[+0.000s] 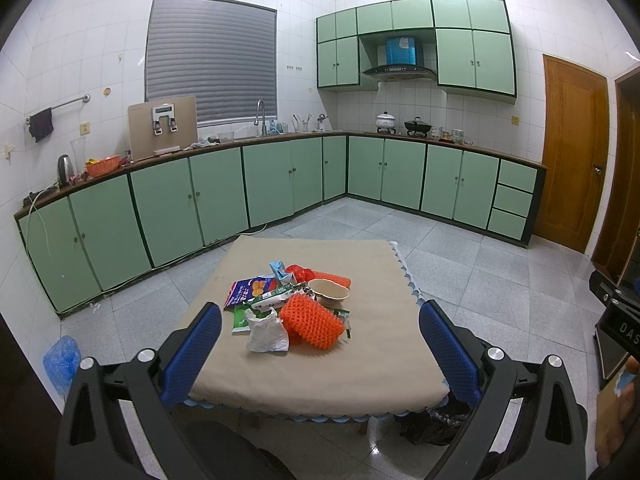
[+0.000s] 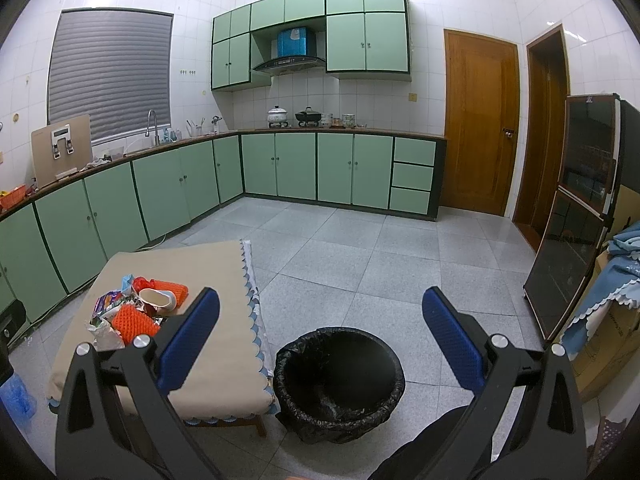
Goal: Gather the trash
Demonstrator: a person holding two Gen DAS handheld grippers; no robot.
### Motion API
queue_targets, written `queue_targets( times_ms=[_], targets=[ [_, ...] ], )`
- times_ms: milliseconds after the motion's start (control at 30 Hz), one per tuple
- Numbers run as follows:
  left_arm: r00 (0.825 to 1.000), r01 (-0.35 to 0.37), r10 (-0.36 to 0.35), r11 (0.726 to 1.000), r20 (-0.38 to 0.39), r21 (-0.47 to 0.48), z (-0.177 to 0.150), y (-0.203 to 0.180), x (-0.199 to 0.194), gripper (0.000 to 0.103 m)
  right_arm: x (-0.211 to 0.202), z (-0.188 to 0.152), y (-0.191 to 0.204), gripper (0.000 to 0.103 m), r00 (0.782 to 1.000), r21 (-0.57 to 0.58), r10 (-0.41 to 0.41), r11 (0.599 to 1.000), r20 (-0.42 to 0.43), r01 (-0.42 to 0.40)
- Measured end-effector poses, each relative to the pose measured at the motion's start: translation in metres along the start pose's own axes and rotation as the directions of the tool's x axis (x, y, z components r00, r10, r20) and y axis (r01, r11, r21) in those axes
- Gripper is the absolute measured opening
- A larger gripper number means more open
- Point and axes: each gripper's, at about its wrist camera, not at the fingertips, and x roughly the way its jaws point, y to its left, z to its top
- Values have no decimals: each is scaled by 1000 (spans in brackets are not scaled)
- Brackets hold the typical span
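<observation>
A pile of trash lies on a low table with a beige cloth (image 1: 384,360): an orange foam net (image 1: 312,326), a crumpled white bag (image 1: 266,330), a beige paper bowl (image 1: 330,291), a purple snack wrapper (image 1: 248,290) and a green wrapper (image 1: 272,300). My left gripper (image 1: 320,352) is open and empty, held above the table's near edge, short of the pile. My right gripper (image 2: 320,344) is open and empty above a bin lined with a black bag (image 2: 340,380), which stands on the floor right of the table (image 2: 224,360). The pile (image 2: 136,312) shows at the left in the right wrist view.
Green cabinets (image 1: 200,200) and a counter run along the far walls. A blue plastic bag (image 1: 60,360) lies on the floor left of the table. A glass-door cabinet (image 2: 576,220) and cloth-covered boxes (image 2: 616,300) stand at the right. Grey tiled floor (image 2: 380,260) lies beyond the bin.
</observation>
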Motion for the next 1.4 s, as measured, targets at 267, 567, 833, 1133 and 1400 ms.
queue_targets(
  times_ms=[267,567,833,1133,1400],
  targets=[
    [1000,1,-1,1000,-2,0,0,0,0,97,1,-2,3,98,1000,-2,2,1000,-4,-2],
    [1000,-1,1,1000,-4,1,0,1,1,97,1,-2,4,98,1000,-2,4,1000,-5,-4],
    [1000,-4,4,1000,-14,8,-8,10,6,97,8,-6,14,98,998,-29,62,998,-24,-62],
    [989,-137,135,990,-65,-34,-40,76,26,97,41,-22,75,98,967,-121,239,961,-87,-248],
    [993,-112,108,991,-52,-79,-49,102,49,97,77,-35,149,98,909,-198,383,890,-168,-411]
  ],
)
